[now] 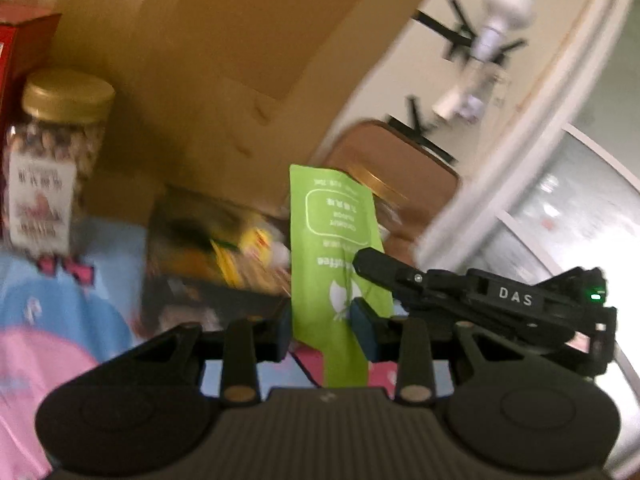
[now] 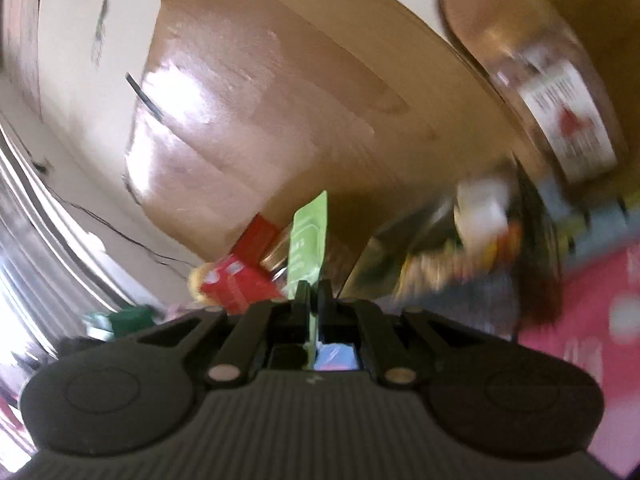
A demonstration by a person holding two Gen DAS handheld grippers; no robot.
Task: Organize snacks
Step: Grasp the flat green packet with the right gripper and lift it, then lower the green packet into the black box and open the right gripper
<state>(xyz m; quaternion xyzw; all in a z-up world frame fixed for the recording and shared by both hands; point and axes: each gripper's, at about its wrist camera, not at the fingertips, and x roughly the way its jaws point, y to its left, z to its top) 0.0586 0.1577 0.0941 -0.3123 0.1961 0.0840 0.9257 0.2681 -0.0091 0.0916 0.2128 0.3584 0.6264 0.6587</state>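
Observation:
A green snack packet (image 1: 332, 248) stands upright between the pads of my left gripper (image 1: 322, 322), whose jaws stand apart around it with gaps on both sides. My right gripper (image 2: 312, 294) is shut on the same green packet (image 2: 308, 240), pinching it edge-on; its finger shows from the right in the left wrist view (image 1: 376, 266). A nut jar with a gold lid (image 1: 52, 160) stands at the left. A dark snack box (image 1: 208, 252) with yellow print lies behind the packet.
A large cardboard box (image 1: 192, 60) fills the background. A red carton (image 2: 240, 276) and a second jar (image 2: 552, 92) show in the right wrist view. The surface has a pink and blue cloth (image 1: 60, 320). A brown chair (image 1: 400, 168) stands beyond.

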